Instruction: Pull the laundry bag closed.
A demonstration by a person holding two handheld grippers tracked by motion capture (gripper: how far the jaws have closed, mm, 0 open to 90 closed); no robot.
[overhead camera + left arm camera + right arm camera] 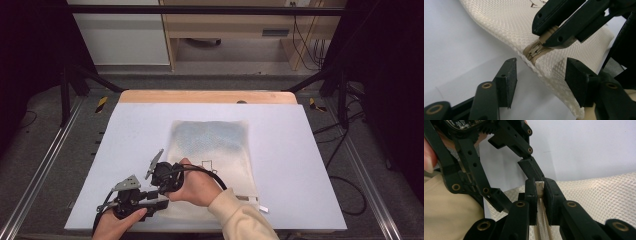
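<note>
Nearest to the high camera, at the bottom left, I am seeing my left hand [120, 220] holding the left tongs [161, 202], which are pointing rightward toward the near left corner of a cream mesh pouch [212, 145]. From the left gripper view, these tongs [540, 82] are standing open, their two black pads apart on either side of the pouch's curved edge [554, 75] without touching it. That edge is lifting a little off the white table [454, 45] cover.

Moving right, the zipper end [534, 50] is showing as a tan strip at the pouch's edge, and the right tongs [549, 37] are reaching in from the upper right and closing on a tan tab at that zipper end. In the right gripper view, I am looking along these tongs [539, 188]: both jaws are pressing together on a thin pale tab, with the zipper tape [541, 220] running down between the arms below.

Farther right in the high view, my right hand [197, 185], in a cream sleeve [240, 215], is gripping the right tongs [161, 192] just beside the left ones. The pouch is lying flat near the middle of the white-covered table [300, 160], its far half looking bluish-grey through the mesh, with a small outline drawing printed near its centre.
</note>
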